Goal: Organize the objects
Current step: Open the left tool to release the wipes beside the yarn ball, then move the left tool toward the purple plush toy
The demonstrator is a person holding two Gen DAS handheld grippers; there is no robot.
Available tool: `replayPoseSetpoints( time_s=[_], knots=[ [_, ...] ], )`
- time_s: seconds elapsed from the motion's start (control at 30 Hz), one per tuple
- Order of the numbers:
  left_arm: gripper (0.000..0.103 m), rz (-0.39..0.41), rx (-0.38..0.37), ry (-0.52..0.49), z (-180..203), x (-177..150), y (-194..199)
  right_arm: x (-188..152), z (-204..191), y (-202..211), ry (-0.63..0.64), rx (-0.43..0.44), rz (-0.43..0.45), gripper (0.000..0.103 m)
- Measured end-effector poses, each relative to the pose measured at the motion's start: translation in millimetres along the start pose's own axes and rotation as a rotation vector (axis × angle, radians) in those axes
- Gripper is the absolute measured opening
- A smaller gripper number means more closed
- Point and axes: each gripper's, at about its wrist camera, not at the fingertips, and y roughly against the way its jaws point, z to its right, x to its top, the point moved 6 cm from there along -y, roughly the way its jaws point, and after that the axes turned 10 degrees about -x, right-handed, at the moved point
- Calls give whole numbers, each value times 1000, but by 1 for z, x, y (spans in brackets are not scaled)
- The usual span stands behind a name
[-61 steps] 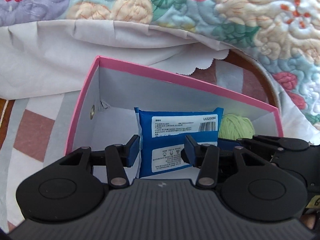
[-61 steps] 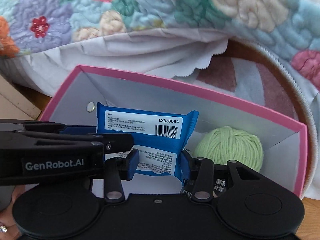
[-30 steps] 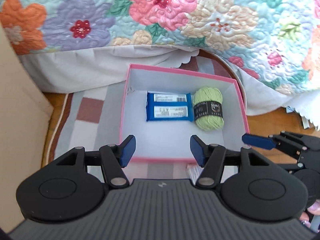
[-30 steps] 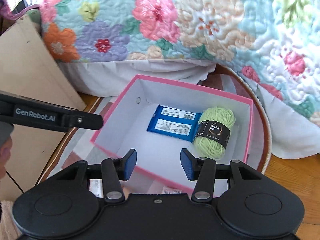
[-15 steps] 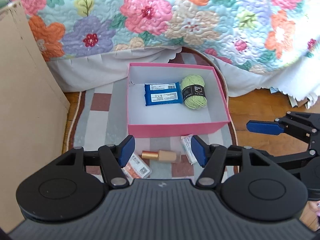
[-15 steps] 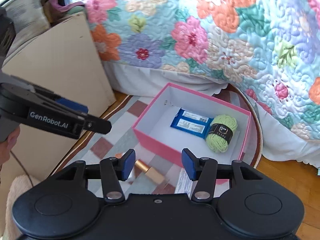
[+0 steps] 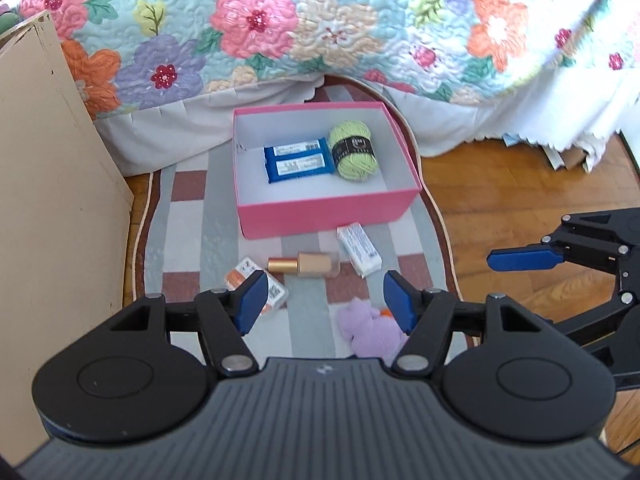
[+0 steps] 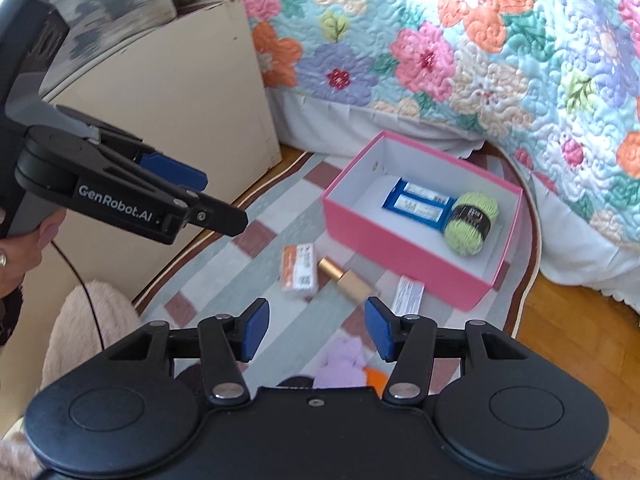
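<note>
Claws (image 7: pixel 324 306) (image 8: pixel 316 328) hang apart, empty, tilted down over rug (image 7: pixel 308 322).

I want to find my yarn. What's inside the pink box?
Inside the pink box lie a blue packet and green yarn. Anything underneath them is hidden.

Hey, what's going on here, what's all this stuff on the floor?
A person is tidying small items into a pink box on a striped rug beside a bed, with a handheld gripper in each hand. A blue packet and a ball of green yarn already lie in the box. Outside it on the rug are an orange-and-white packet, a gold-capped bottle, a white packet and a purple plush. The left gripper and right gripper are both open and hold nothing; their jaws have just been opening.
</note>
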Motion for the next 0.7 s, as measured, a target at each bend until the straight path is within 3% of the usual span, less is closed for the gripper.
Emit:
replayPoseSetpoints(
  time_s=[0.33,0.53,0.7],
  knots=[
    [67,-24,-42,-34,6,-33,0,-40,-19,-2,-10,31,-59,59],
    [68,-103,-42,-48,1,-52,-29,-63,-26,-20,-34,78,-78,60],
    [68,-114,-50,-81,1,-61,-54,-79,-27,-46,-79,108,-89,60]
  ],
)
